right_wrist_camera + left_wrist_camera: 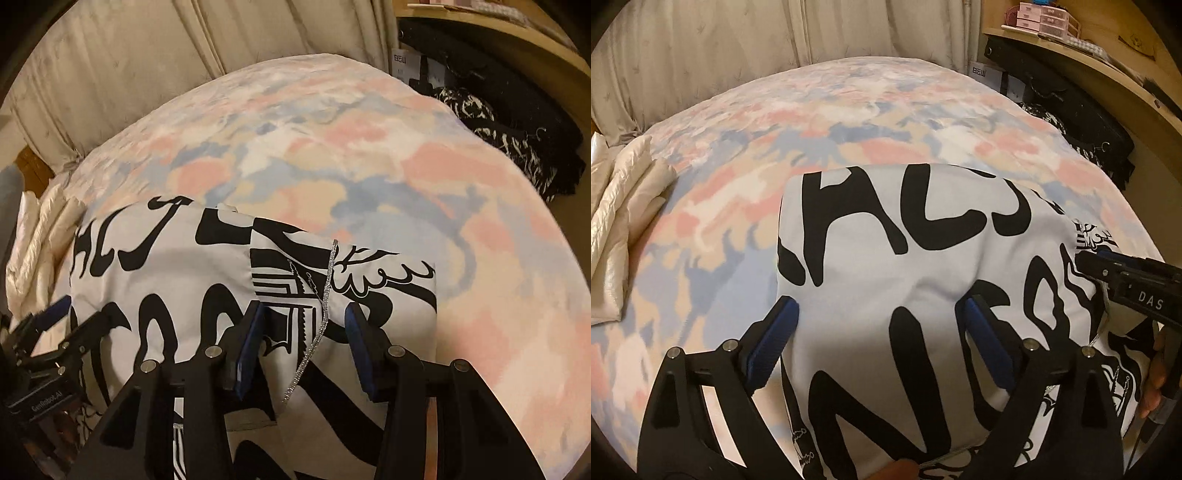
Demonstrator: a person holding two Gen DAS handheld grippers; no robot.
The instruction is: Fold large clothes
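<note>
**White printed garment: soft, light, best taken at its edges**

The white garment with black lettering [886, 266] is lying partly folded on the near part of the bed, and both sets of fingers are hovering right over it. The left gripper [882, 325] is standing wide open, its blue pads [772, 343] straddling the cloth's left edge and middle, gripping nothing. The right gripper [304, 343] is also standing open, its fingers [249, 347] flanking a silver chain trim [325, 314] on the folded-over right flap, with nothing pinched between them.

The fabric is looking thin and limp, sagging into soft creases, so it is likely weighing little and drooping wherever unsupported. The smooth weave may be sliding on itself, and the chain could snag. Pinching both layers at the near corners or along the fold edge seems the safest hold.

Beyond it, the pastel floral bedspread [369, 155] is stretching to the curtain [701, 48], with a cream pillow [624, 221] at the left.
</note>
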